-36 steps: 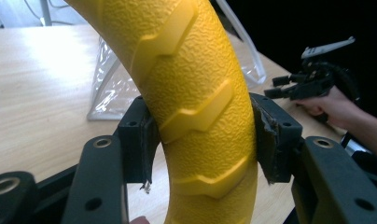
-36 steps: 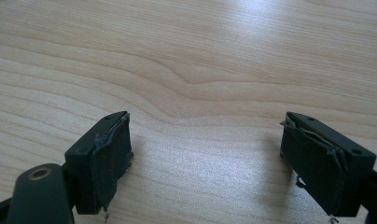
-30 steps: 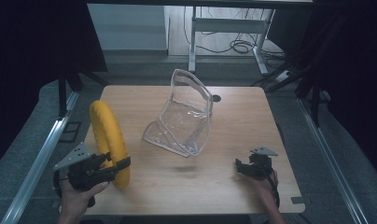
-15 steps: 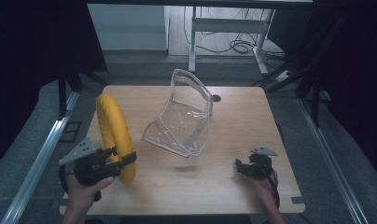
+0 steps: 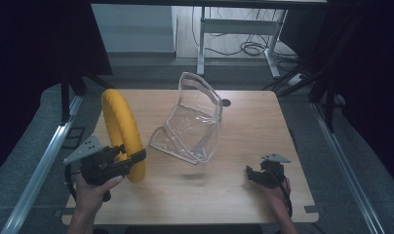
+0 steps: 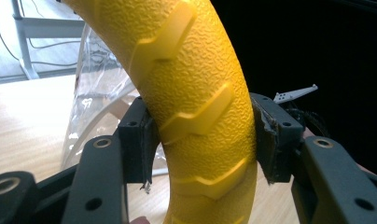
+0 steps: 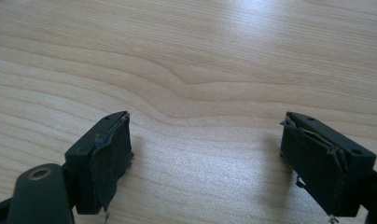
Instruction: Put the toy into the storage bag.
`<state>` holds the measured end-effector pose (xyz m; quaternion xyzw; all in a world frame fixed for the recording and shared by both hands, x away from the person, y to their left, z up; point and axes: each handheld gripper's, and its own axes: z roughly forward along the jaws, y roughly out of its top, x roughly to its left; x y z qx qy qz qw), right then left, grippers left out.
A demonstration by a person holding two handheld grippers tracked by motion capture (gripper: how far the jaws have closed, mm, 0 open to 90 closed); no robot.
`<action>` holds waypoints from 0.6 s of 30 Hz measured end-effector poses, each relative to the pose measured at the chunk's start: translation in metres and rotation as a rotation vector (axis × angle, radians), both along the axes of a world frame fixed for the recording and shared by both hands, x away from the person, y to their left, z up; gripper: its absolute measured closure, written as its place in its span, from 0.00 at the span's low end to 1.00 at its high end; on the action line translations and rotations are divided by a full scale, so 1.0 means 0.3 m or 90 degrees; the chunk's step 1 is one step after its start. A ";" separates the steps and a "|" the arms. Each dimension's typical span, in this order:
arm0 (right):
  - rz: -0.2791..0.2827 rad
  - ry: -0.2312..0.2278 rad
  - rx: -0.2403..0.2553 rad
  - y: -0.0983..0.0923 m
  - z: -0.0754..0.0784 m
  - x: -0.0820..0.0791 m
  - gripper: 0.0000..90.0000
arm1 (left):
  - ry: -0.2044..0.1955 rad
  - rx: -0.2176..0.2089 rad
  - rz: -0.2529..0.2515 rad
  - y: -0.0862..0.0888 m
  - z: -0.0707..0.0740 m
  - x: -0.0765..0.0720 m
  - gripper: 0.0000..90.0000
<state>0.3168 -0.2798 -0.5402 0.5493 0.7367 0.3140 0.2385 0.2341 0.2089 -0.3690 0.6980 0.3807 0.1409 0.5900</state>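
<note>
in the left gripper view the yellow ring (image 6: 200,116) runs off the frame at top and bottom. we count one ring, one clear bag (image 5: 192,122). our left gripper (image 5: 131,161) clenches the ring at eight o'clock, higher than before; right gripper (image 5: 253,174) stays released at four o'clock.

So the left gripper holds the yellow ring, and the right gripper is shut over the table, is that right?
Not quite. The left gripper does hold the yellow ring, but the right gripper is open over the table, as the right gripper view shows.
</note>
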 end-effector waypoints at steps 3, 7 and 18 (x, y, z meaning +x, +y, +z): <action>0.000 0.000 0.000 0.000 0.000 0.000 0.18 | -0.004 0.002 -0.002 -0.006 0.009 0.006 0.52; -0.002 0.001 0.000 0.000 0.001 0.000 0.18 | -0.012 -0.007 -0.006 -0.017 0.030 0.016 0.52; -0.001 0.001 -0.002 -0.001 0.000 0.001 0.18 | -0.041 -0.010 -0.007 -0.041 0.085 0.035 0.52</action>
